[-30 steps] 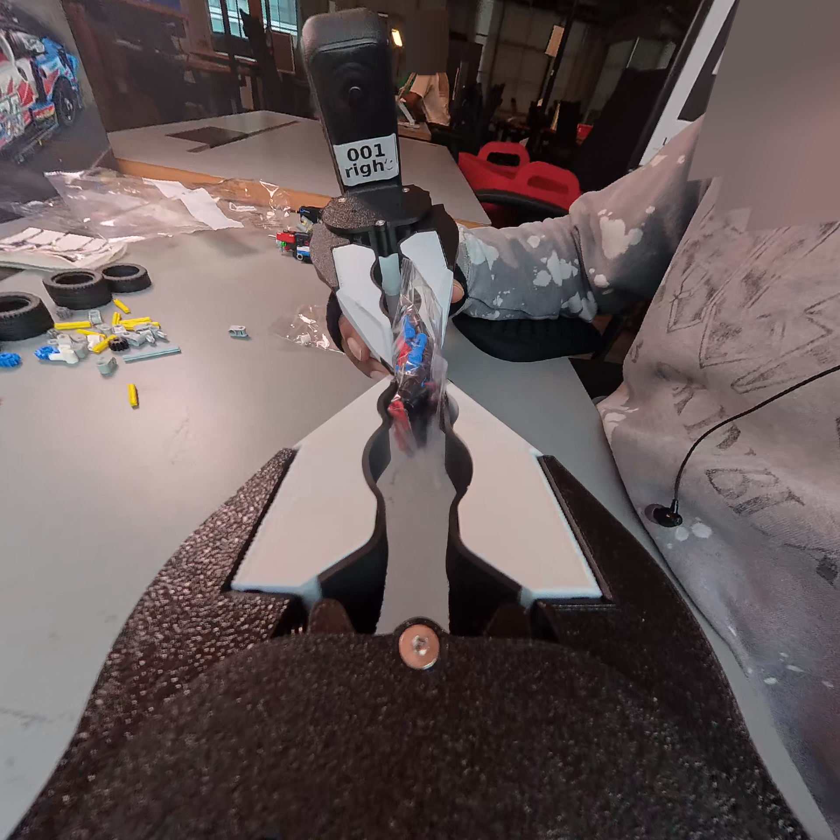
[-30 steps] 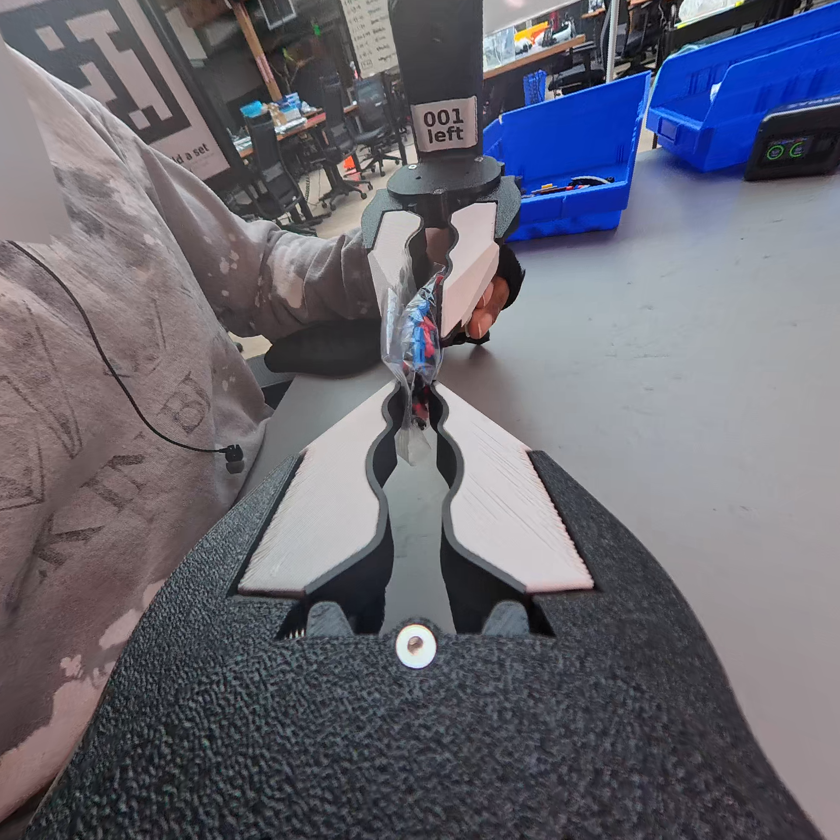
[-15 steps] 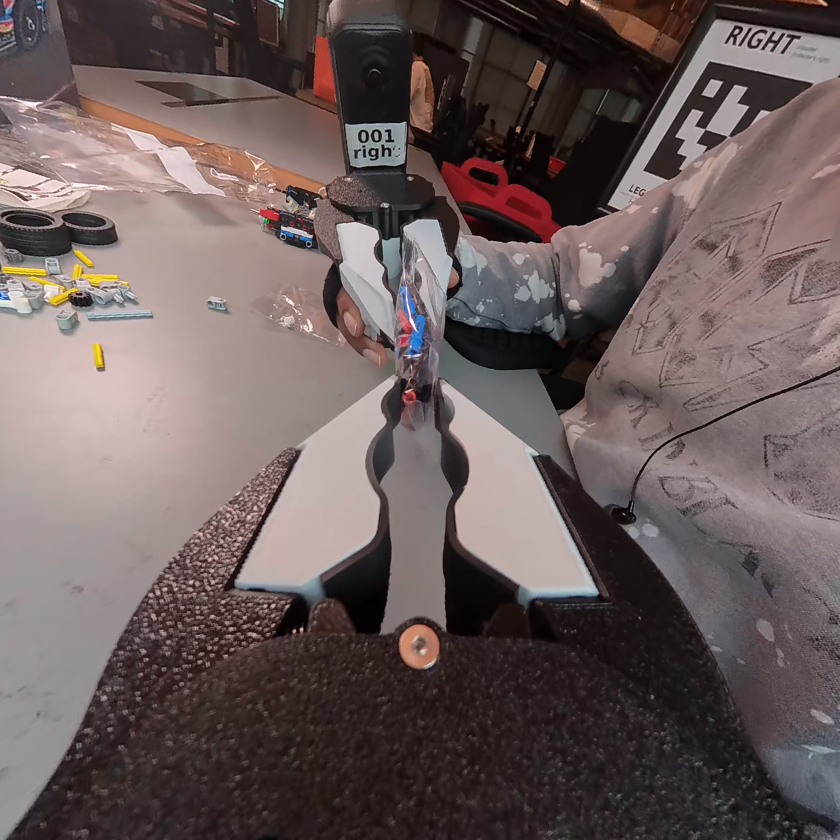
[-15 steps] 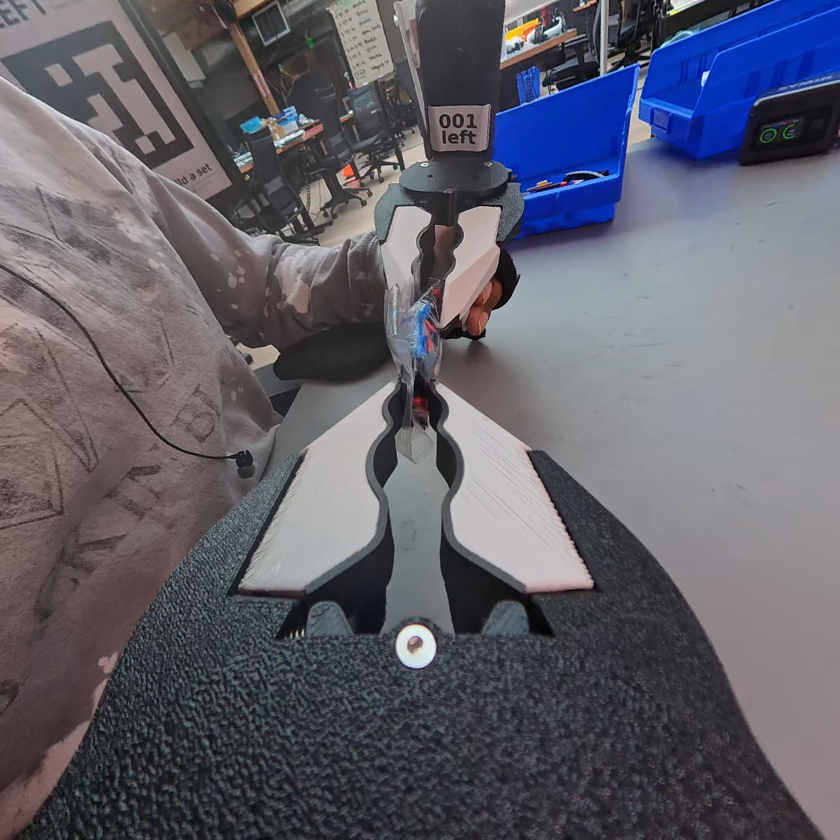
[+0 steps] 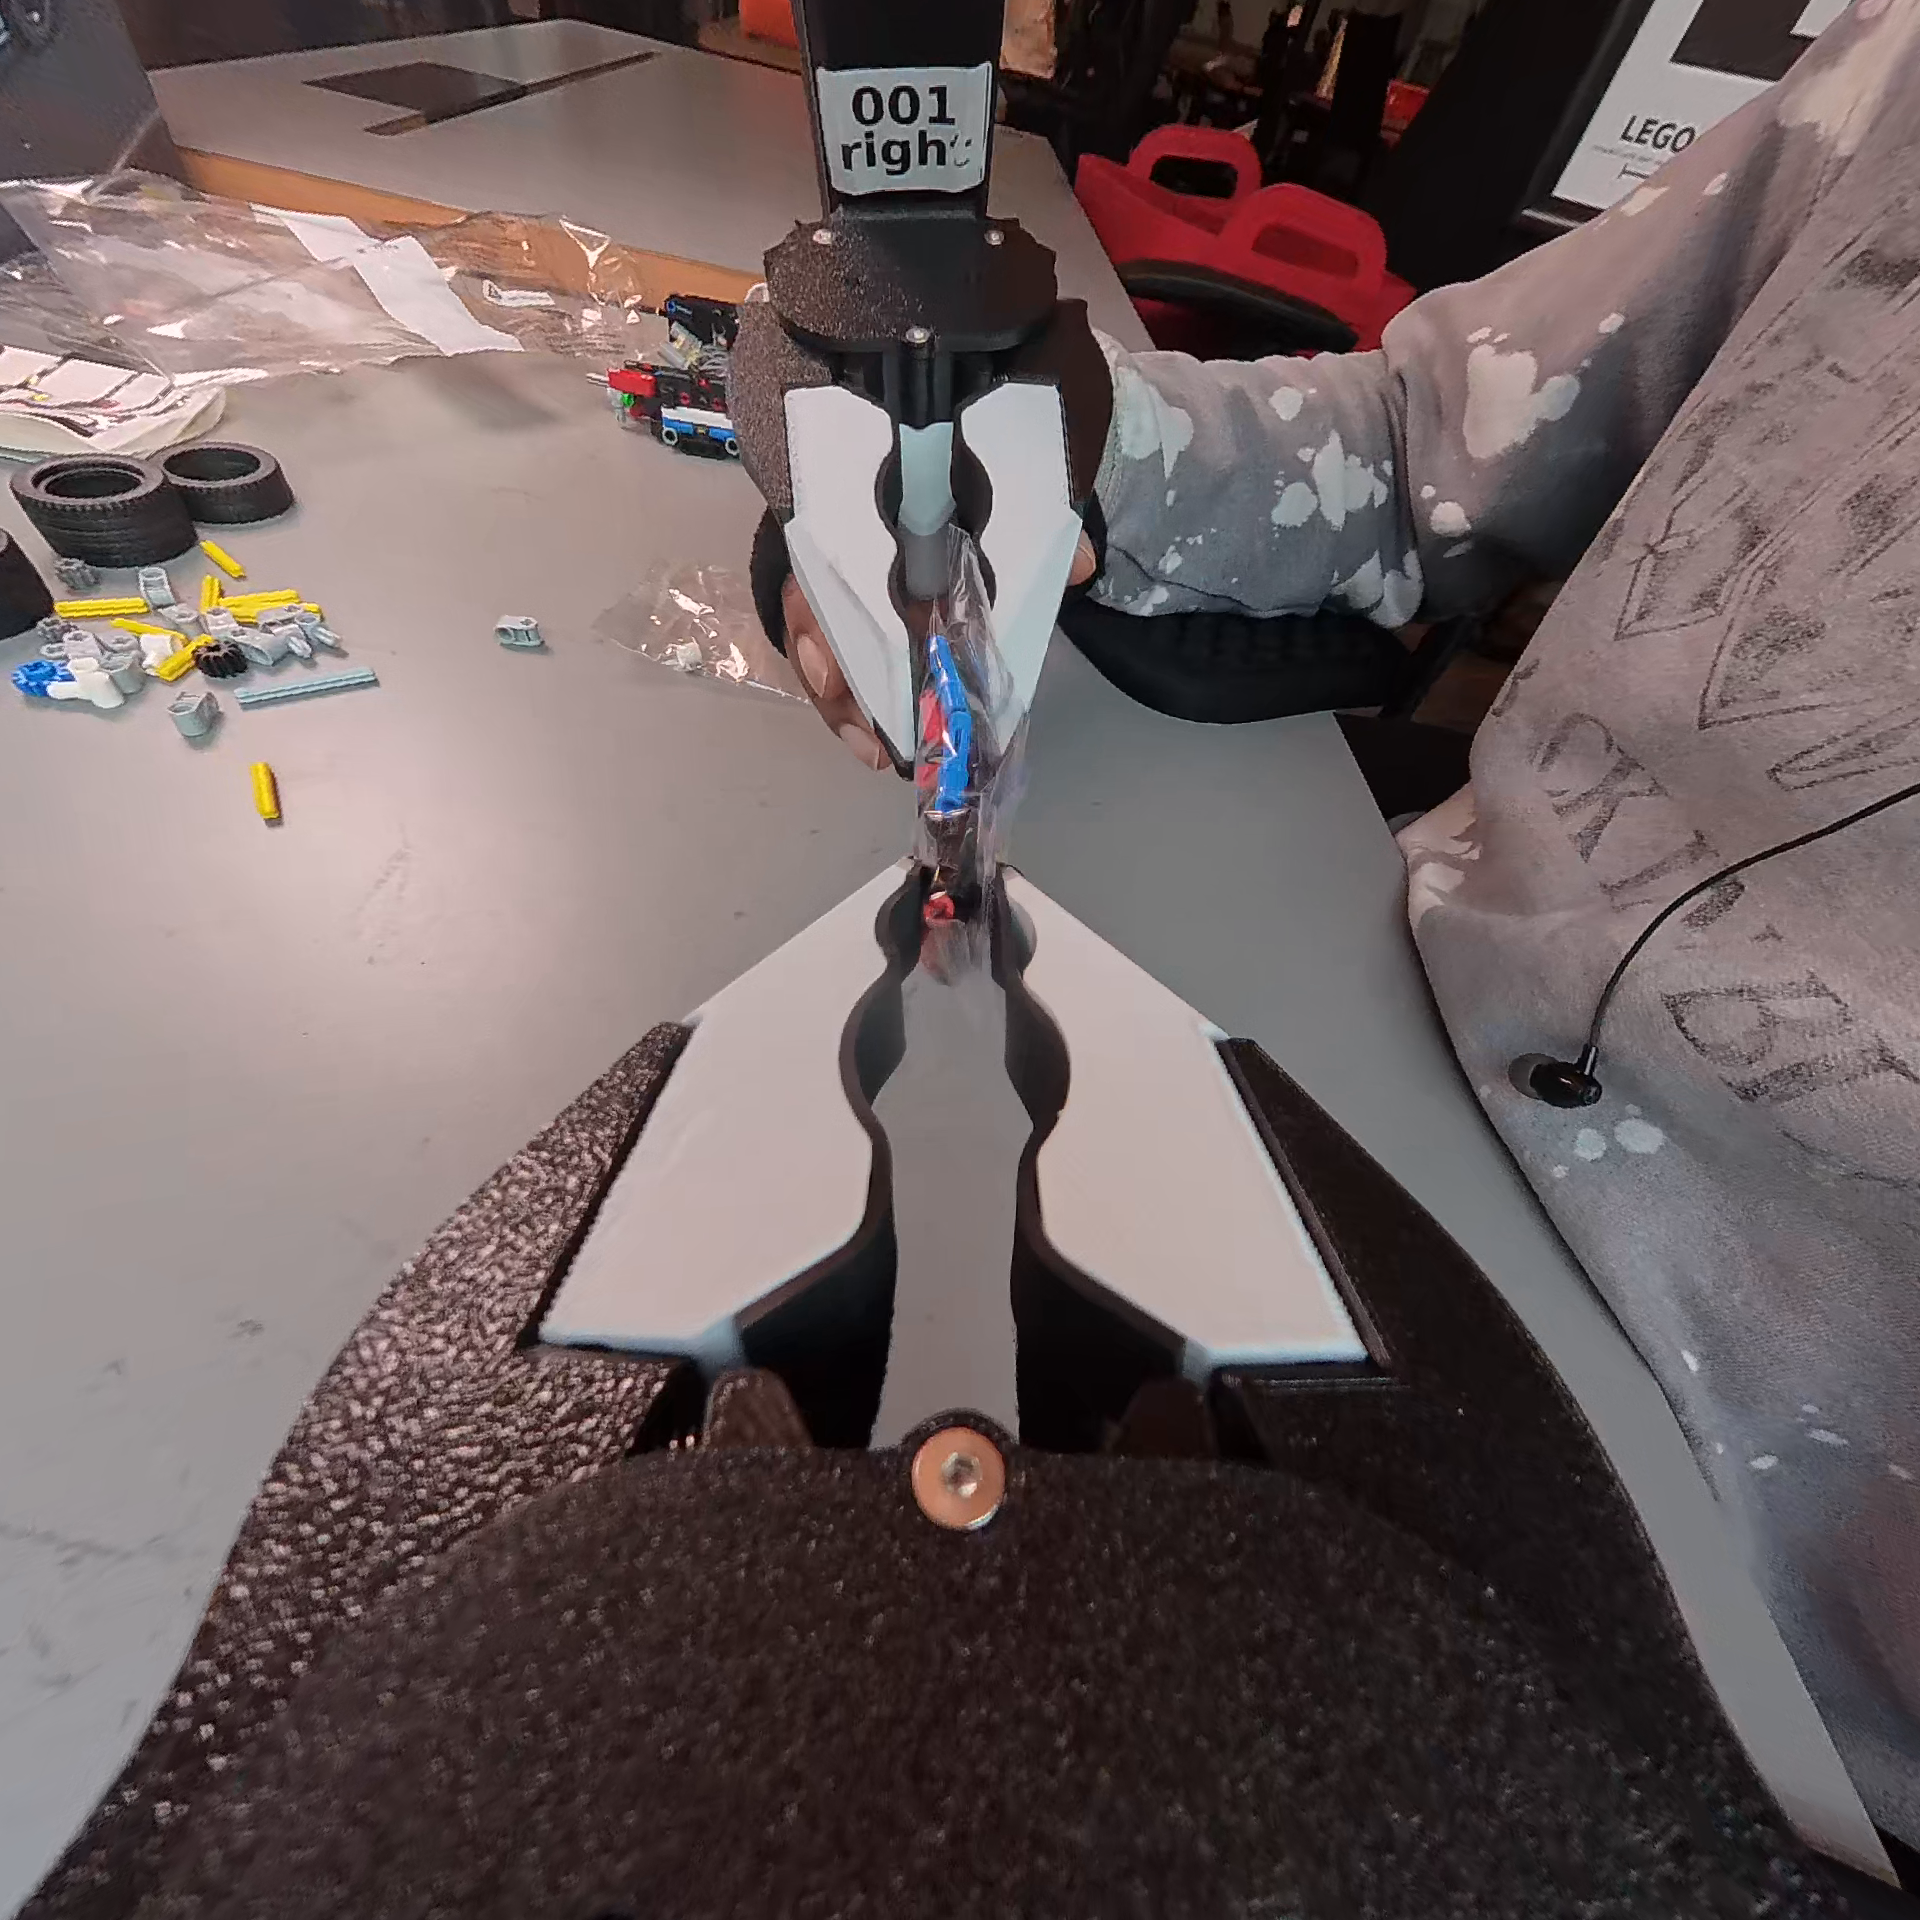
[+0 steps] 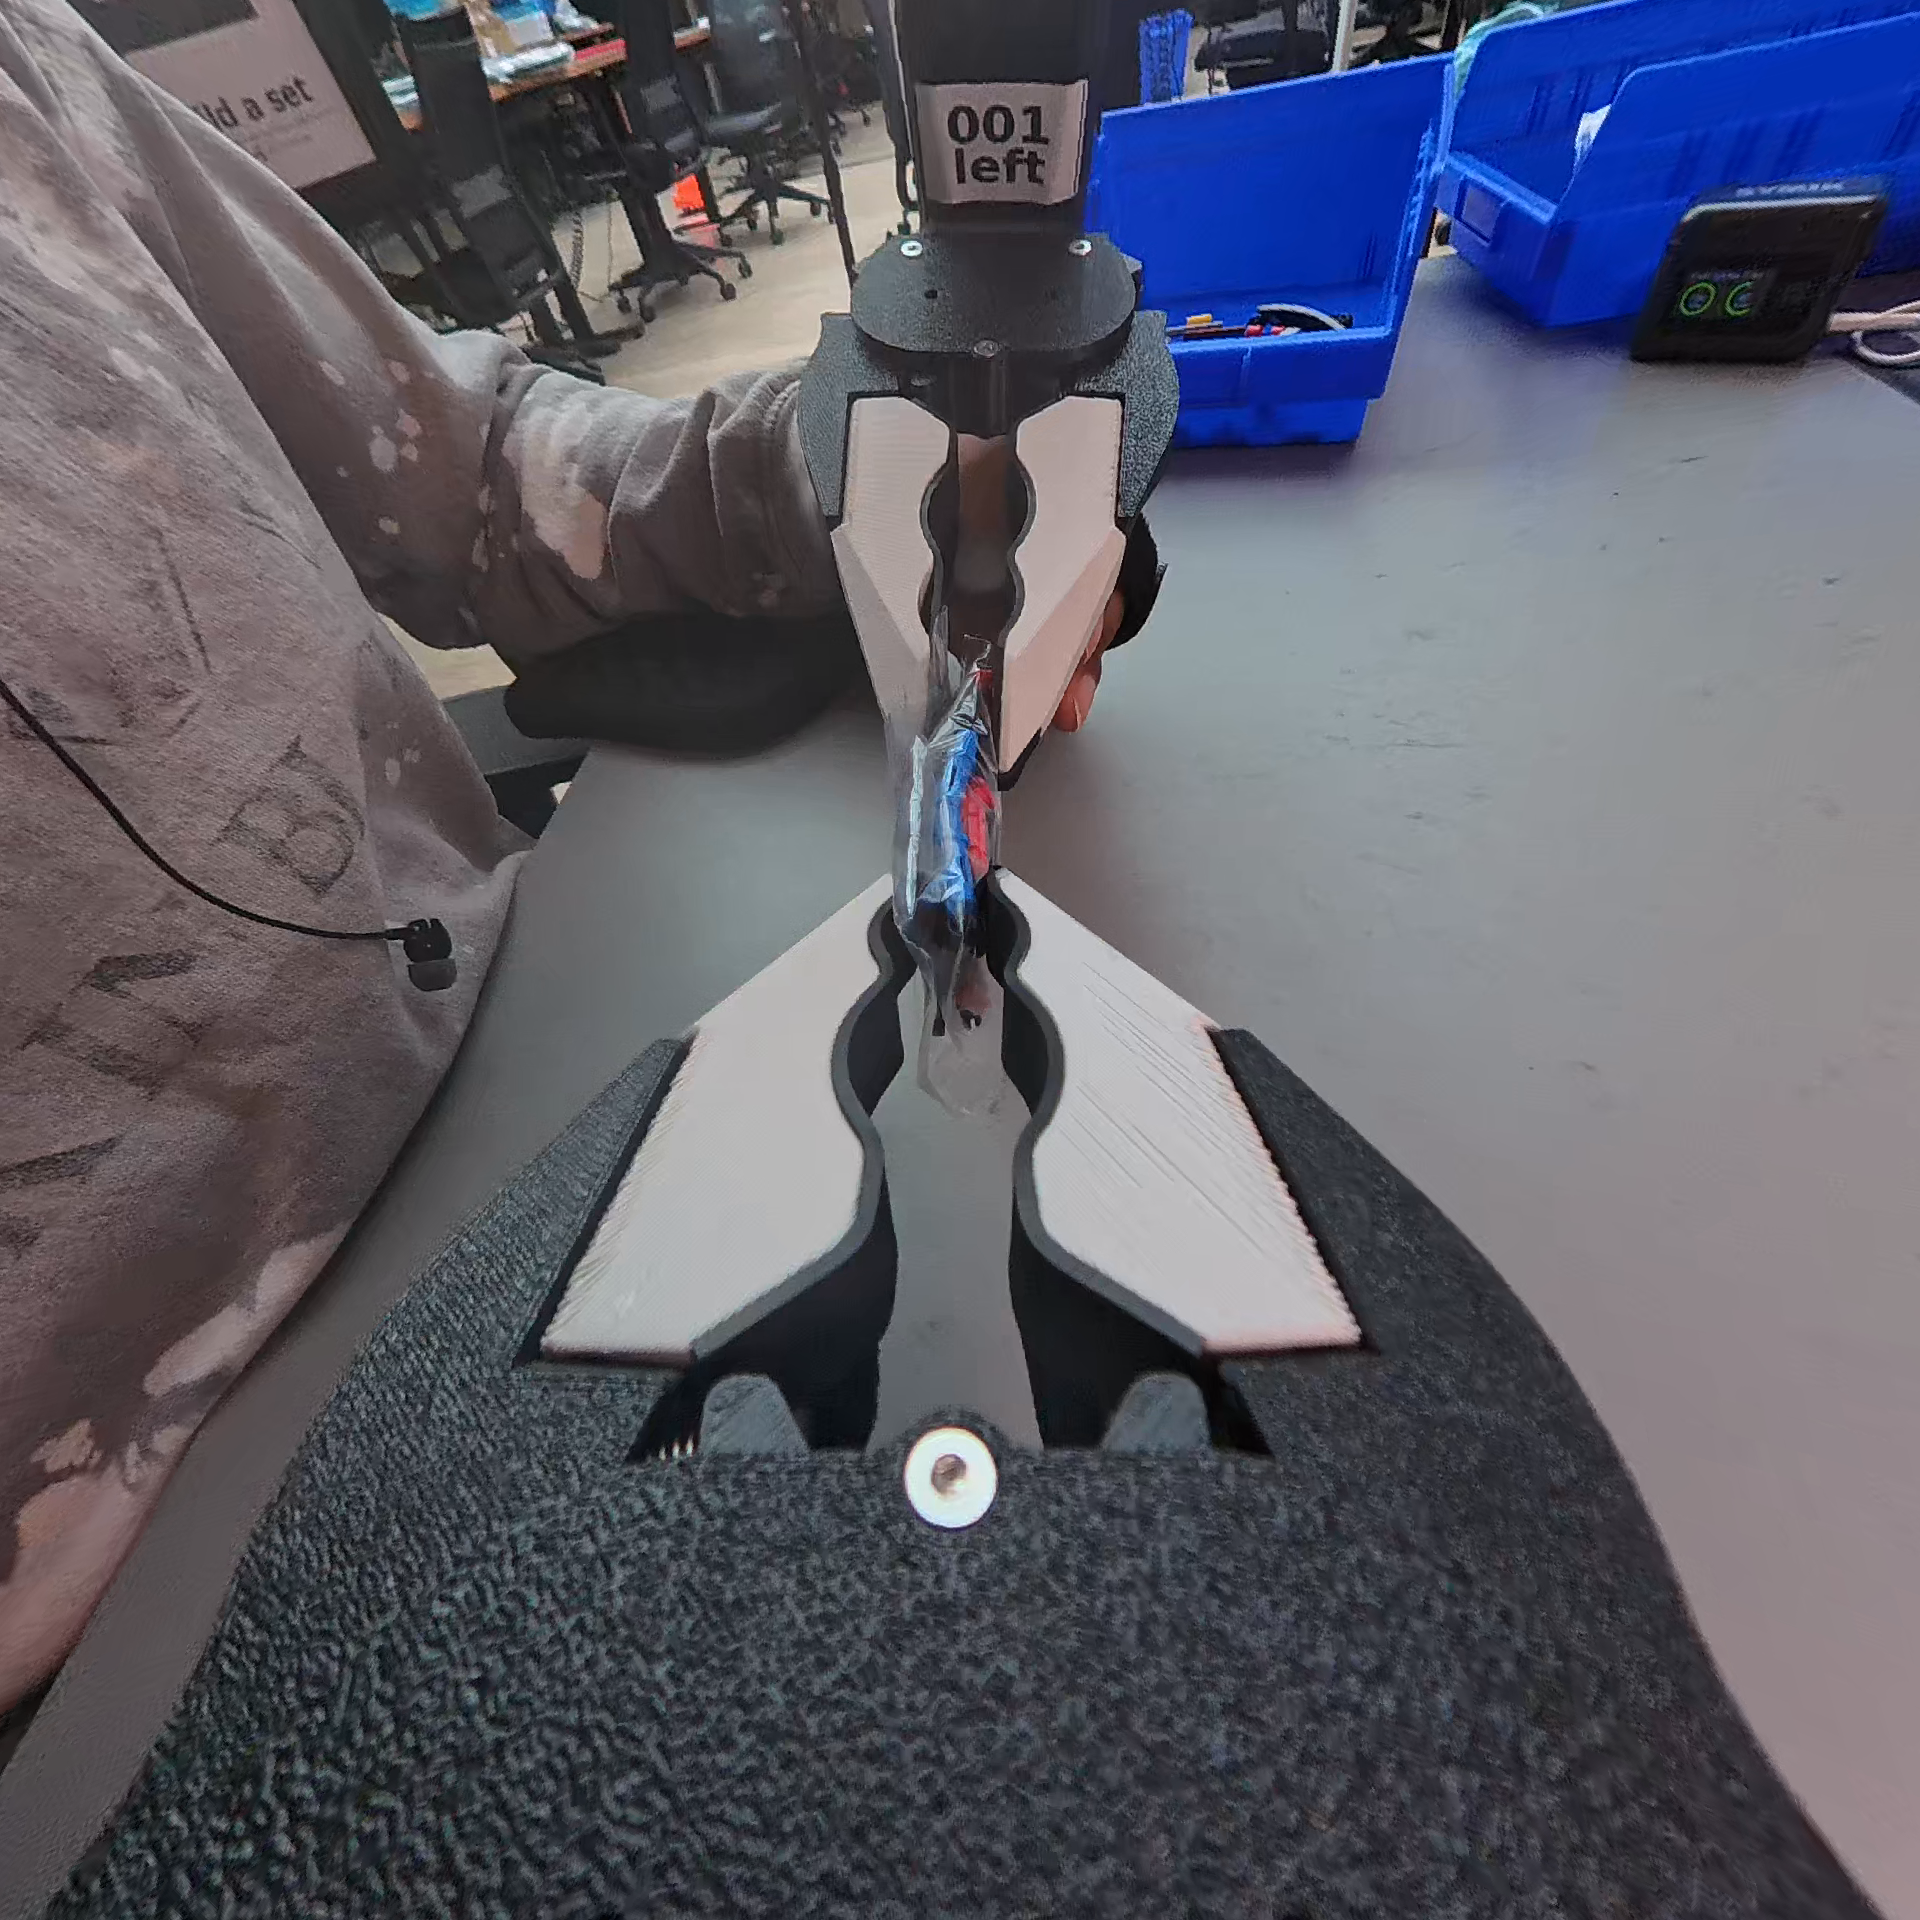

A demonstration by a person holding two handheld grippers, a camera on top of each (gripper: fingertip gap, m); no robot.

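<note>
Grey table below, and both tools are clenched on one small clear plastic bag of toy bricks: left tool at one end, right tool opposite. Looks light, crinkly, slippery; film edges seem the best hold.

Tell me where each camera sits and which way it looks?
Left wrist view: on the left hand-held gripper, looking along its fingers across the grey table at tyres and loose bricks; a sleeve shows.
Right wrist view: on the right hand-held gripper, looking toward blue bins; a sleeve shows.
Shared: each sees the other gripper facing it, both clamped on one small clear bag.
</note>
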